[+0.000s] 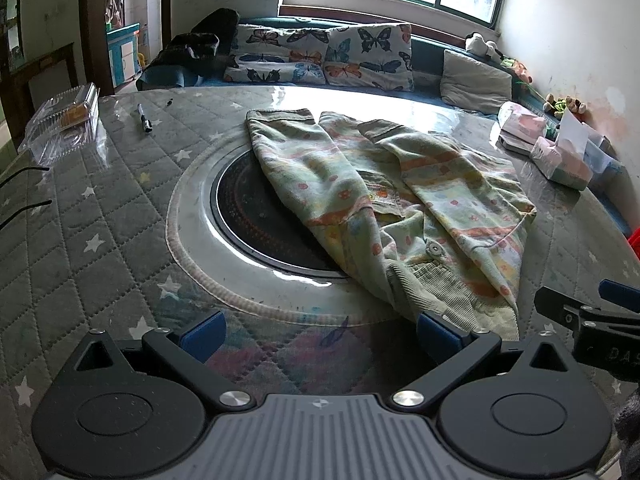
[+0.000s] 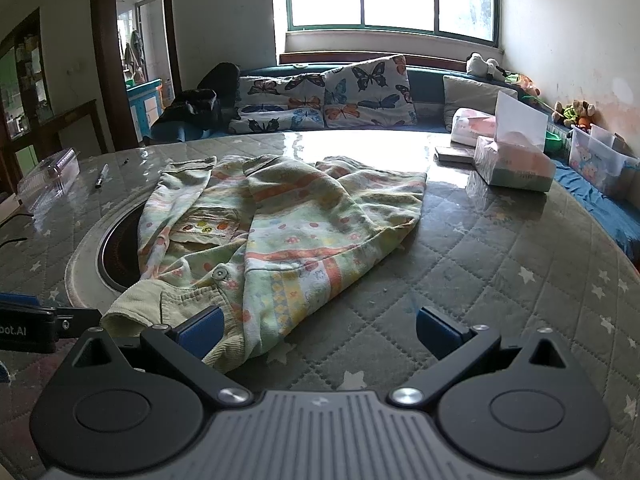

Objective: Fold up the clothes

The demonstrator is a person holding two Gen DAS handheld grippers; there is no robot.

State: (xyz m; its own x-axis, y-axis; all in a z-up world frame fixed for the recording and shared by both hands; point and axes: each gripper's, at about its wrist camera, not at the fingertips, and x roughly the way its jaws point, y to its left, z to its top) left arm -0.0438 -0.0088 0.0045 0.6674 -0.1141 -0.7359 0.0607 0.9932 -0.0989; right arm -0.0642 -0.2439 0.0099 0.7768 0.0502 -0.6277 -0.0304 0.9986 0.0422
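A small pale green garment (image 1: 404, 200) with orange and yellow printed bands lies crumpled on the round table, partly over the dark round inset (image 1: 256, 216). It shows in the right wrist view (image 2: 280, 220) too, with a button and ribbed collar nearest me. My left gripper (image 1: 320, 334) is open and empty just in front of the garment's near edge. My right gripper (image 2: 320, 330) is open and empty, its left pad (image 2: 202, 330) against the collar edge. The right gripper shows at the right edge of the left wrist view (image 1: 592, 312).
A quilted grey star-print cover (image 2: 500, 280) lies on the table. Tissue boxes (image 2: 516, 164) stand at the far right. A clear plastic box (image 1: 66, 120) and a pen (image 1: 144, 118) lie at the far left. A sofa with butterfly cushions (image 1: 328, 56) is behind.
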